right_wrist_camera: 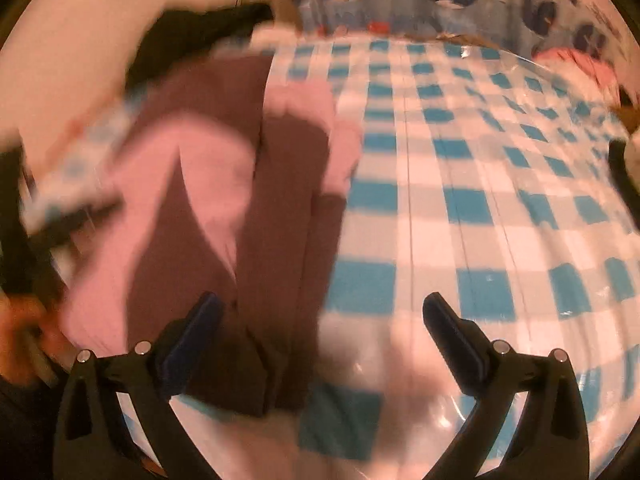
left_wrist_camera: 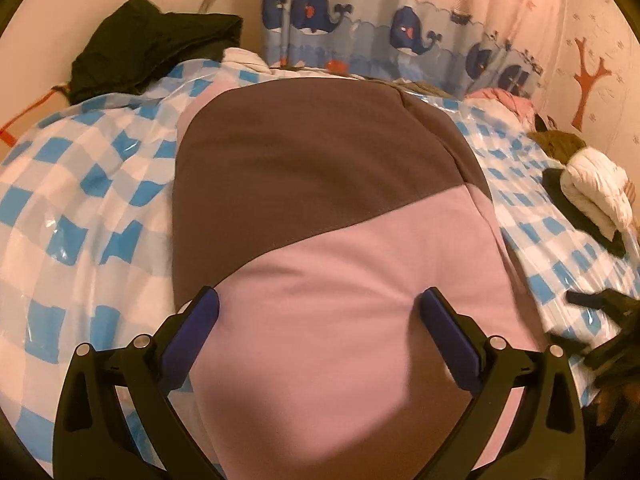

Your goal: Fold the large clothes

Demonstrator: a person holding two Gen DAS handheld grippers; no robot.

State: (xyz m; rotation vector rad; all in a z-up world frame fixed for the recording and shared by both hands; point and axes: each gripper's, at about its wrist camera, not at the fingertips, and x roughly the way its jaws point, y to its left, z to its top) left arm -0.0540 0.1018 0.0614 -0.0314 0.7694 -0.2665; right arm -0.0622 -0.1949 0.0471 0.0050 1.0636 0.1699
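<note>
My left claw [left_wrist_camera: 318,320] spread wide, empty, hovering low over pink-and-brown garment [left_wrist_camera: 320,200], likely to press fold flat. My right claw [right_wrist_camera: 320,324] also apart, gripping nothing, over garment's right edge; view blurred. Garment lies folded narrow on checkered plastic sheet [right_wrist_camera: 480,200]. Spare clothes pushed to margins: black pile [left_wrist_camera: 152,44], white bundle [left_wrist_camera: 596,192].

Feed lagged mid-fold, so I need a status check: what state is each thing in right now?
Left hand-held gripper: open, empty, over the garment.
Right hand-held gripper: open, empty.
Pink and brown garment: partly folded, flat on the checked sheet.
Black clothes: piled.
White garment: bundled.
</note>
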